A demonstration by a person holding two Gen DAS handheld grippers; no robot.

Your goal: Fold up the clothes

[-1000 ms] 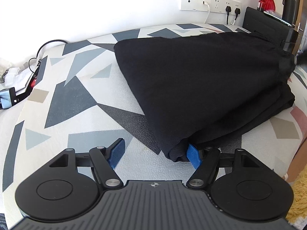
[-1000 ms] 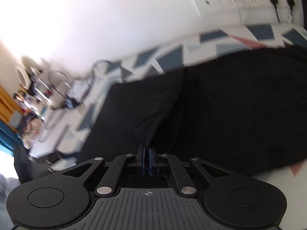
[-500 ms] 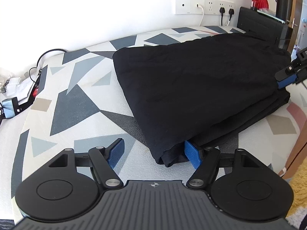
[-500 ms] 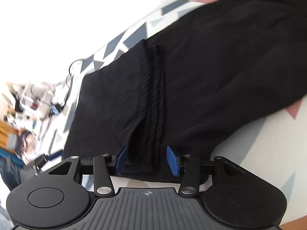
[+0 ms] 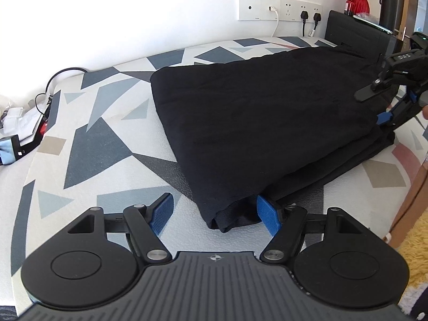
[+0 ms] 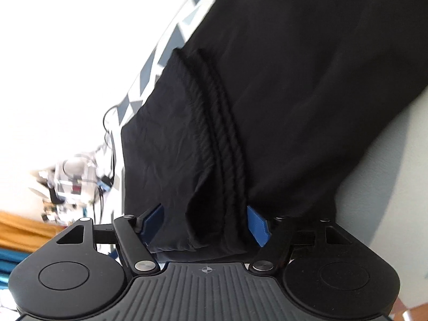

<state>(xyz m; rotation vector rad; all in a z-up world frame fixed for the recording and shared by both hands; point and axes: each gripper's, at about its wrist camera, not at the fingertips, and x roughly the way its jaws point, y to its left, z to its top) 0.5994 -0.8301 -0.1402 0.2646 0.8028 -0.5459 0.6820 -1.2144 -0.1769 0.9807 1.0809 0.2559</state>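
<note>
A black garment (image 5: 262, 123) lies folded in layers on the patterned bed cover (image 5: 88, 144). Its near corner sits between the blue pads of my left gripper (image 5: 214, 212), which is open and low over the cover. In the right wrist view the same black garment (image 6: 294, 93) fills the frame, its ribbed waistband edge (image 6: 222, 139) running down between the spread pads of my right gripper (image 6: 204, 223), which is open around it. From the left wrist view, the right gripper (image 5: 388, 109) shows at the garment's far right corner.
A white wall with a socket strip (image 5: 281, 8) and plugged cables stands behind the bed. A black cabinet (image 5: 358, 32) with a red vase and a dark bottle is at the back right. Cables and small devices (image 5: 21, 131) lie off the left edge. A yellow rug (image 5: 412, 254) lies at the right.
My right gripper went from shut to open, letting go of the waistband, and tilted. My left gripper stayed open at the near corner and drew back slightly.
</note>
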